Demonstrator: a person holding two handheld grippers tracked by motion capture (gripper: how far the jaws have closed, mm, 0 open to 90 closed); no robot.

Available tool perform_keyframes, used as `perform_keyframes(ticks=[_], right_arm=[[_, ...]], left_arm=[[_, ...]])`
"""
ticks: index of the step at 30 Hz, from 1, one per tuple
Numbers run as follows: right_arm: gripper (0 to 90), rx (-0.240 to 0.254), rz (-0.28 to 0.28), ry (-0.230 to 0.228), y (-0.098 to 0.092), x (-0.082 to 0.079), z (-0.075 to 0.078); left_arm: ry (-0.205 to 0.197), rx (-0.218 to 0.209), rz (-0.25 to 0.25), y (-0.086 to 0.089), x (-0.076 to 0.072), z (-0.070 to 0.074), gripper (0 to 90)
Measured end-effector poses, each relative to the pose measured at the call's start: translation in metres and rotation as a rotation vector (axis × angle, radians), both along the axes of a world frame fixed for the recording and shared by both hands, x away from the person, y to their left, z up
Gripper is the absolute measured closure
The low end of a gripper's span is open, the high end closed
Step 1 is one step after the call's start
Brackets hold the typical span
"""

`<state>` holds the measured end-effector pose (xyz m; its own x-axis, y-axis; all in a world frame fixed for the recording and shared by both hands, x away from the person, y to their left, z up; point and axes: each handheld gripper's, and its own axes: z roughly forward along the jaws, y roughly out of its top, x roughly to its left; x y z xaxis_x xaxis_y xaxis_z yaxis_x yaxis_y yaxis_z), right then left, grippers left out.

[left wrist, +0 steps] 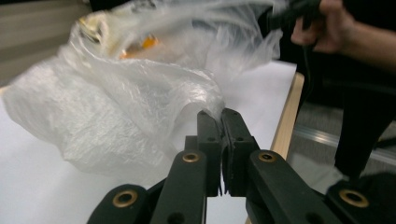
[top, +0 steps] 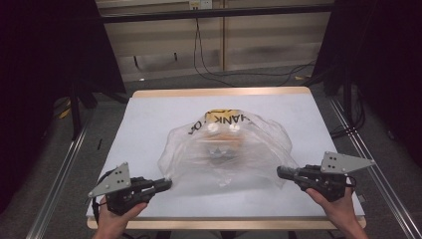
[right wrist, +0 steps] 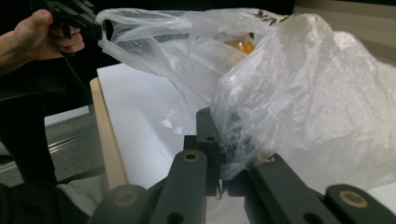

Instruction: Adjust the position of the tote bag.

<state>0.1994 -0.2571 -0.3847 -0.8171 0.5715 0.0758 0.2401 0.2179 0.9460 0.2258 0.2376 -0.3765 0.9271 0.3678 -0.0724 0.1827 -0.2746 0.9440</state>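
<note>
A clear plastic bag with black lettering lies in the middle of the white table, with orange and pale items inside it. My left gripper is shut on the bag's near left edge; in the left gripper view its jaws pinch the film of the bag. My right gripper is shut on the bag's near right edge, and the bag drapes over its jaws. The film is stretched between the two grippers.
The table has a wooden rim. Metal rails run along both sides on the floor. Cables lie on the floor behind the table. Dark curtains stand left and right.
</note>
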Motion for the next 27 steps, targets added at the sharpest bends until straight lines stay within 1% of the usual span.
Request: perform_keyframes(ticks=[1, 2, 3, 4, 5, 6, 8, 9, 10, 11, 12, 13, 15, 17, 18, 19, 20, 22, 24, 25, 26, 27], right_arm=[[87.8, 0.008, 0.005, -0.007, 0.000, 0.001, 0.001], [87.9, 0.009, 0.001, -0.011, -0.001, 0.003, 0.005], [87.9, 0.008, 0.000, -0.021, -0.001, 0.004, 0.008], [87.9, 0.010, -0.002, -0.026, -0.001, 0.005, 0.011], [87.8, 0.007, -0.003, -0.030, 0.000, 0.006, 0.014], [87.8, -0.005, -0.005, -0.035, 0.001, 0.009, 0.018], [87.9, -0.004, -0.002, -0.048, 0.002, 0.012, 0.025], [87.9, -0.002, -0.004, -0.060, 0.002, 0.014, 0.028], [87.9, 0.006, -0.006, -0.072, 0.002, 0.015, 0.031], [87.9, 0.020, 0.001, -0.079, 0.002, 0.016, 0.035], [87.9, 0.021, -0.004, -0.085, 0.002, 0.017, 0.038], [87.9, 0.016, -0.004, -0.086, 0.002, 0.019, 0.040], [87.9, 0.027, -0.007, -0.095, 0.001, 0.022, 0.044], [87.9, 0.040, -0.011, -0.106, 0.000, 0.025, 0.049], [87.9, 0.048, -0.015, -0.109, -0.001, 0.026, 0.052], [87.9, 0.054, -0.013, -0.117, -0.001, 0.028, 0.054], [87.9, 0.057, -0.017, -0.120, -0.001, 0.029, 0.057], [87.9, 0.060, -0.018, -0.131, -0.001, 0.032, 0.064], [87.9, 0.069, -0.021, -0.141, -0.002, 0.035, 0.070], [87.9, 0.073, -0.025, -0.152, -0.002, 0.037, 0.073], [87.9, 0.074, -0.031, -0.156, -0.002, 0.038, 0.076], [87.9, 0.085, -0.033, -0.163, -0.003, 0.040, 0.080]], left_arm=[[-0.007, 0.007, 0.009, 0.001, 0.002, 0.003, 87.8], [-0.016, 0.023, 0.017, 0.002, 0.003, 0.006, 87.9], [-0.019, 0.011, 0.017, 0.002, 0.005, 0.007, 87.9], [-0.022, 0.010, 0.021, 0.003, 0.007, 0.008, 87.9], [-0.023, -0.002, 0.029, 0.003, 0.010, 0.010, 87.9], [-0.017, -0.017, 0.027, 0.004, 0.013, 0.011, 87.9], [-0.030, -0.037, 0.046, 0.006, 0.017, 0.015, 88.0], [-0.038, -0.044, 0.050, 0.009, 0.019, 0.018, 87.9], [-0.037, -0.061, 0.057, 0.009, 0.020, 0.020, 87.9], [-0.044, -0.058, 0.057, 0.011, 0.022, 0.022, 87.9], [-0.049, -0.067, 0.066, 0.012, 0.023, 0.024, 87.9], [-0.051, -0.064, 0.069, 0.013, 0.024, 0.025, 88.0], [-0.056, -0.070, 0.062, 0.013, 0.027, 0.028, 88.0], [-0.057, -0.052, 0.072, 0.013, 0.030, 0.031, 88.0], [-0.055, -0.060, 0.069, 0.012, 0.031, 0.031, 88.0], [-0.063, -0.056, 0.069, 0.013, 0.033, 0.033, 88.1], [-0.057, -0.062, 0.072, 0.012, 0.034, 0.034, 88.1], [-0.059, -0.066, 0.081, 0.013, 0.037, 0.038, 88.1], [-0.069, -0.062, 0.091, 0.014, 0.041, 0.043, 88.1], [-0.072, -0.071, 0.100, 0.014, 0.044, 0.046, 88.1], [-0.081, -0.096, 0.093, 0.016, 0.049, 0.050, 88.1], [-0.075, -0.109, 0.099, 0.016, 0.051, 0.052, 88.2]])
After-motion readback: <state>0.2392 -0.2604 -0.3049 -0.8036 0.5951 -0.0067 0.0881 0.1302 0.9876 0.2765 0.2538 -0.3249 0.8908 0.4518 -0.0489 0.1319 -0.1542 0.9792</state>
